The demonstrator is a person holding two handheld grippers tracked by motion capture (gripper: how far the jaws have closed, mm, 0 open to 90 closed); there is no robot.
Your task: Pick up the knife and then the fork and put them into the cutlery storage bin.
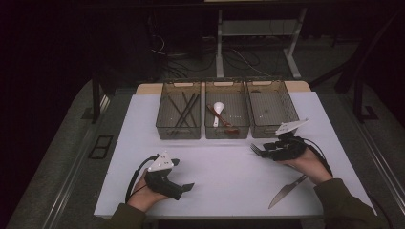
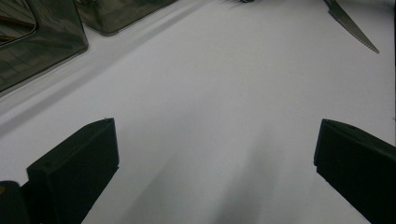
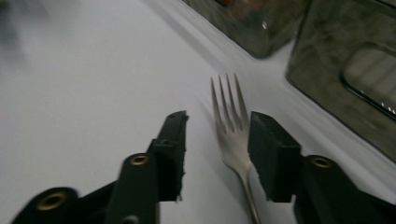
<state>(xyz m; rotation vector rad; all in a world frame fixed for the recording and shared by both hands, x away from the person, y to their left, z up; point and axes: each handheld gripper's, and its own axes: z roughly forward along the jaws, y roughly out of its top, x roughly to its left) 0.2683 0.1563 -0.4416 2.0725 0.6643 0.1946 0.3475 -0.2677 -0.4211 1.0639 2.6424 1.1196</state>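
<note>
While trays (image 1: 227,131) stand beyond, right gripper (image 3: 217,140) straddles fork (image 3: 230,126), knife (image 1: 286,191) nearby

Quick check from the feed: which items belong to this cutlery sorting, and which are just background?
In the job: fork between the right gripper jaws; knife; three bins; chopsticks; spoons; open left gripper.
Lying about: floor cables; desk legs.

A dim lab or test room: a white-covered table (image 1: 224,176) stands on grey floor, with loose cables (image 1: 191,59) and a metal desk frame (image 1: 258,33) on the floor behind the table.
</note>
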